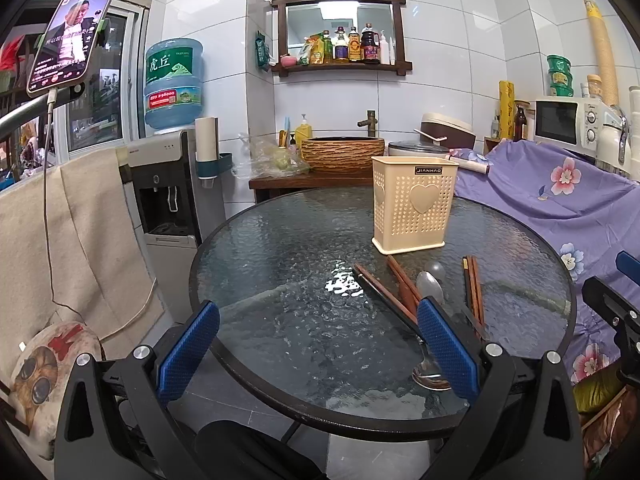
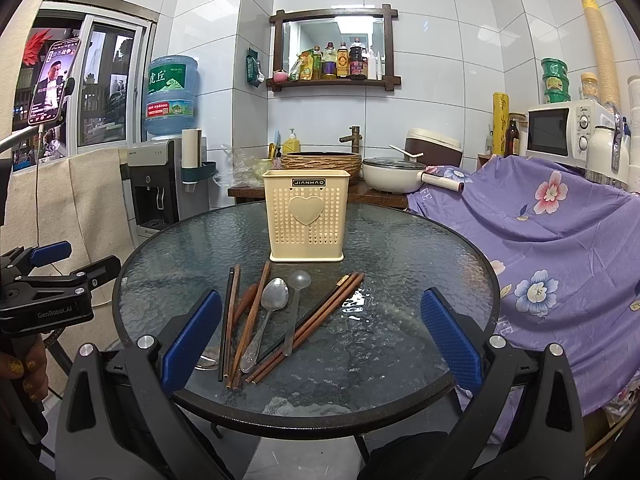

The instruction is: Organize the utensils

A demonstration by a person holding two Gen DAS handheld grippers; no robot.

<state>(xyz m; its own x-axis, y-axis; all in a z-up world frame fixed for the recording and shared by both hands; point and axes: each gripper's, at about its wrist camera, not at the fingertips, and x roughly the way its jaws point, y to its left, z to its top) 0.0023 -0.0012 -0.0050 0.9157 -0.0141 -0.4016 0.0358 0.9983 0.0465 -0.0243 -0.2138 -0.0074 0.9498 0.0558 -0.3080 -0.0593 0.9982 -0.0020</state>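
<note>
My cream utensil holder (image 2: 307, 215) stands upright on the far half of the round glass table (image 2: 400, 240), a heart on its perforated front. From neither wrist camera can I see down into it, so I cannot tell what it holds.

The utensils lie loose on the glass just in front of it, on my side. In the right wrist view they fan out clearly: a black chopstick (image 2: 225, 324) beside brown ones at the left, a metal spoon (image 2: 269, 312) in the middle, a translucent ladle-like spoon (image 2: 297, 304) next to it, and a bundle of brown chopsticks (image 2: 320, 316) slanting to the right.

My right gripper (image 2: 320, 338) is spread wide and empty, hovering at the near table edge with the utensils between its blue pads. My left gripper (image 1: 318, 350) is likewise wide apart with nothing in it.

The left wrist view shows a second spoon (image 1: 430, 376) near the table's edge, its bowl partly behind my pad; the right view catches only a sliver of it. The right view alone shows my left gripper from the side, with my fingers on its handle (image 2: 24, 372).
</note>
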